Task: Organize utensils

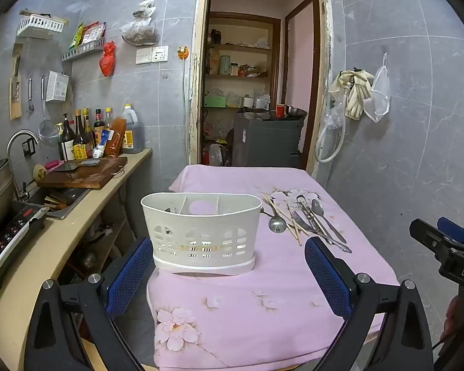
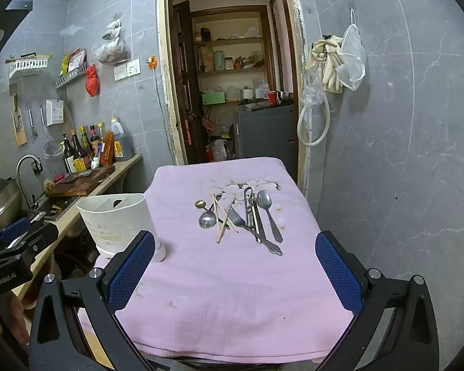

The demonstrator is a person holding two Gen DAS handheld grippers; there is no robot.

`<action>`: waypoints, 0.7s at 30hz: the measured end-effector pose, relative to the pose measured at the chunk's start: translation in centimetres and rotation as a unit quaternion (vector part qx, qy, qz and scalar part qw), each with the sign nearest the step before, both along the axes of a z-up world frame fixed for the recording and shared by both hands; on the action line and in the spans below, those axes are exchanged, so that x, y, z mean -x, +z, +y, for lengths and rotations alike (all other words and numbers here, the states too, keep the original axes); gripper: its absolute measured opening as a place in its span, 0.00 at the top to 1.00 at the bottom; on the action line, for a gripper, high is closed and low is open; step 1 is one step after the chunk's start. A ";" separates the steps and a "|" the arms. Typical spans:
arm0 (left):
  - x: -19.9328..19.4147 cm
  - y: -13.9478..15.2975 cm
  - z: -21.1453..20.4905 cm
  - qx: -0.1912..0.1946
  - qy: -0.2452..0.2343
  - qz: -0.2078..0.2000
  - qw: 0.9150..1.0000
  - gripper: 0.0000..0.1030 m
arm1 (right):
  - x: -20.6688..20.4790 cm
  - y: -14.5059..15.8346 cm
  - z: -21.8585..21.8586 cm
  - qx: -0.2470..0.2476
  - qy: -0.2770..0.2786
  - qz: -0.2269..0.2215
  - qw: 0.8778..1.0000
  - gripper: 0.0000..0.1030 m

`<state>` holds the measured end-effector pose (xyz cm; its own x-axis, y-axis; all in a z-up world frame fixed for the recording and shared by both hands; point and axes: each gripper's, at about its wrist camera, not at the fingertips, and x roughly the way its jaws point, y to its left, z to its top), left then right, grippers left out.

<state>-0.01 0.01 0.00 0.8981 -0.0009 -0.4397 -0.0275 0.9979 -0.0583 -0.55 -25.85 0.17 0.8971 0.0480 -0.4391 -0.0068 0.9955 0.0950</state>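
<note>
A white slotted utensil caddy with several compartments stands on the left part of a table under a pink flowered cloth. To its right lies a loose pile of utensils: a fork, a large spoon, a small ladle, wooden chopsticks and a peeler. My left gripper is open just short of the caddy, with nothing between its blue pads. My right gripper is open over the near part of the cloth, short of the pile.
A kitchen counter runs along the left with a cutting board, sauce bottles, a sink, a pot and an induction cooker. A doorway to a storage room is behind the table. A grey tiled wall with hanging gloves and a hose stands close on the right.
</note>
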 end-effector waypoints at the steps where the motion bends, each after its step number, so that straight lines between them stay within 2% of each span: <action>1: 0.0 0.0 0.0 0.000 0.000 0.001 1.000 0.04 | 0.0 0.0 0.0 0.000 0.000 0.001 1.000 0.01; 21: -0.2 -0.3 0.0 0.006 0.003 0.008 1.000 0.04 | -0.3 -0.2 0.1 -0.003 0.000 0.004 1.000 0.01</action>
